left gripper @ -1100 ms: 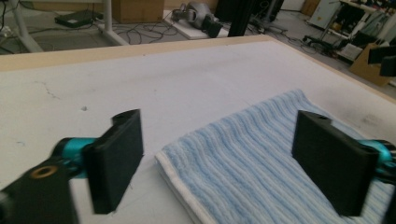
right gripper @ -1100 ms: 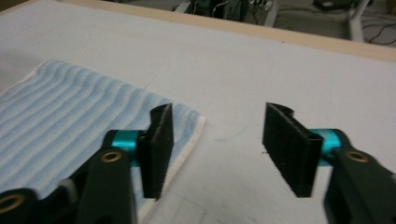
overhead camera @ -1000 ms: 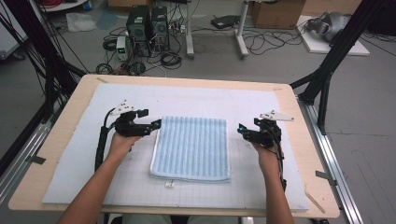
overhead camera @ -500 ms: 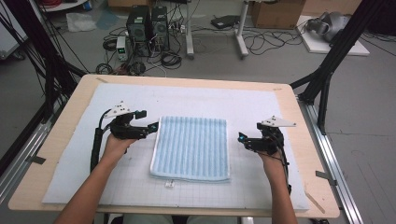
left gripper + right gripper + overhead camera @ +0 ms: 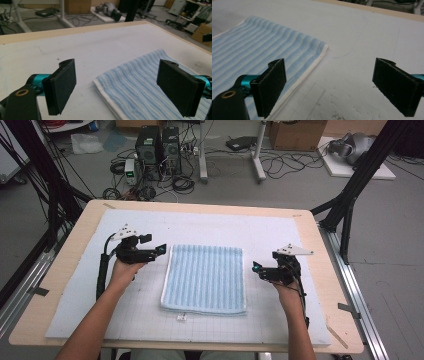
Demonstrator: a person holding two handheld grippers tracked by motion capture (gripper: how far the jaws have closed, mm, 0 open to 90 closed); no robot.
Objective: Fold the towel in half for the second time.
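Note:
A folded blue-and-white striped towel point(image 5: 205, 277) lies flat in the middle of the white mat point(image 5: 210, 227). My left gripper point(image 5: 160, 249) is at the towel's far left corner, pointing right. Its jaws stand open in the left gripper view point(image 5: 117, 63), straddling that corner of the towel point(image 5: 140, 90) without touching it. My right gripper point(image 5: 257, 268) hovers just off the towel's right edge, pointing left. Its jaws have just been opening and now stand wide point(image 5: 330, 62) with nothing between them. The towel's corner point(image 5: 262, 50) lies under the left jaw.
The mat covers a wooden table point(image 5: 320, 245). A small white tag point(image 5: 181, 317) lies at the towel's near edge. Black frame posts point(image 5: 350, 195) flank the table. Computers and cables point(image 5: 160, 145) sit on the floor beyond the far edge.

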